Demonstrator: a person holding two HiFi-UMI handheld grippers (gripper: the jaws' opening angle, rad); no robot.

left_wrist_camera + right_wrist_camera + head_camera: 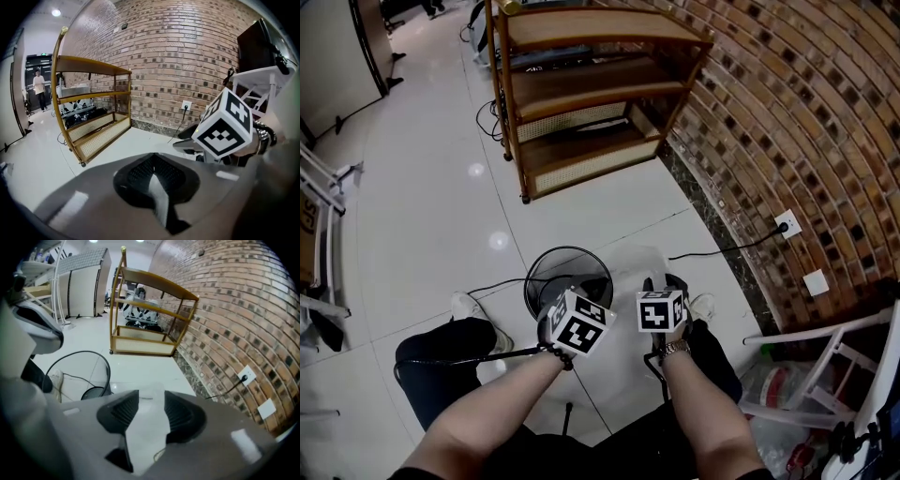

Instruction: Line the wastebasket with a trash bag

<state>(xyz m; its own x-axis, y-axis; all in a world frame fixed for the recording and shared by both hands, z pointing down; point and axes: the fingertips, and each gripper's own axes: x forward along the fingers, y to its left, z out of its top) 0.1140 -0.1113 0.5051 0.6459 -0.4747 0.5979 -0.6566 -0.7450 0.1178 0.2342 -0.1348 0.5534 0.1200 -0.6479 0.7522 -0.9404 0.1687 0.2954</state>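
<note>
The black wire wastebasket (567, 274) stands upright on the white floor in front of my knees, and in the right gripper view the wastebasket (84, 371) sits at the left. A thin translucent white trash bag (630, 264) hangs just right of it. My left gripper (572, 309) is over the basket's near rim; its jaws are shut with a strip of bag (159, 197) pinched between them. My right gripper (661, 300) is beside it, open, and the bag film (147, 425) lies loose between its spread pads (180, 413).
A wooden shelf unit (581, 103) stands beyond the basket against the curved brick wall (787, 122). A wall socket (787, 224) feeds a black cable across the floor. A white rack (825, 375) is at my right. A person (39, 89) stands far off.
</note>
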